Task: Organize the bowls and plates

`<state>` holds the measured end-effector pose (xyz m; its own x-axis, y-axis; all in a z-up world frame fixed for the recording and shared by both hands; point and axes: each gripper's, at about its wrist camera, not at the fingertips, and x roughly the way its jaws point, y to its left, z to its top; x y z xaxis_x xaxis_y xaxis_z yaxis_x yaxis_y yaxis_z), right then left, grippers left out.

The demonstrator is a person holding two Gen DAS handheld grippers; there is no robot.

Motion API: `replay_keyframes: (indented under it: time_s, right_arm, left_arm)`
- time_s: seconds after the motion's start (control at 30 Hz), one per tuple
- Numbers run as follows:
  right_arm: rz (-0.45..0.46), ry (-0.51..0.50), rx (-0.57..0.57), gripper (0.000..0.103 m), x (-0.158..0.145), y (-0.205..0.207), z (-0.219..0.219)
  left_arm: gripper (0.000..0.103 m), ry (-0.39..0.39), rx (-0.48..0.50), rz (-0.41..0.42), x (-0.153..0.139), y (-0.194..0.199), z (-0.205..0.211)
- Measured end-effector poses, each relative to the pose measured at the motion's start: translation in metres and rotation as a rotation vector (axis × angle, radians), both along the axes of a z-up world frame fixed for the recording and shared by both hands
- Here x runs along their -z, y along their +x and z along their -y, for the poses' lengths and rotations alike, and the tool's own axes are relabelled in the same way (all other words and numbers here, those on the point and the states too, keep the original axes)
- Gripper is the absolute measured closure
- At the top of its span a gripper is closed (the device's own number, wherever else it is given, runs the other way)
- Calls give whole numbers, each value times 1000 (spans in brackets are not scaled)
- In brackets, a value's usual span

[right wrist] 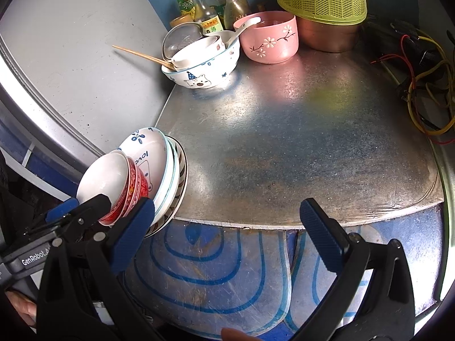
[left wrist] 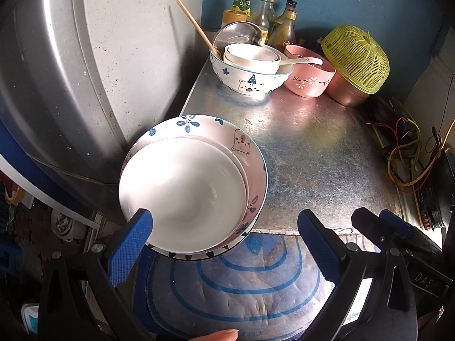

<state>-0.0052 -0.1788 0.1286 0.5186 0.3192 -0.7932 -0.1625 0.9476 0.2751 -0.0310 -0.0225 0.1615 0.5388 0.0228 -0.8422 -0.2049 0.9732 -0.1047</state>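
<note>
A stack of dishes sits at the metal counter's (left wrist: 312, 153) front left corner: a white bowl (left wrist: 184, 190) nested in a blue-flower bear bowl (left wrist: 241, 145) on plates. In the right wrist view the white bowl (right wrist: 105, 176) shows a red outside (right wrist: 133, 190), inside the bear bowl (right wrist: 148, 153) on stacked plates (right wrist: 177, 182). My left gripper (left wrist: 224, 241) is open, its left finger in front of the white bowl's rim. My right gripper (right wrist: 227, 233) is open and empty, just right of the stack at the counter's front edge (right wrist: 284, 224).
At the back stand a bear-print bowl (left wrist: 250, 82) holding smaller bowls and chopsticks (left wrist: 196, 25), a pink bowl (left wrist: 310, 82) with a spoon, a metal pot under a green strainer (left wrist: 355, 56), and several bottles (left wrist: 264, 14). Loose wires (left wrist: 409, 153) lie along the right edge.
</note>
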Motion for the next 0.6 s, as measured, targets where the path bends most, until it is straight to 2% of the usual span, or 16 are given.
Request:
replay_keyframes:
  time_s: [0.6]
  right_arm:
    - [-9, 2, 76, 0, 4, -11, 33]
  left_arm:
    - [1, 11, 91, -10, 5, 8, 26]
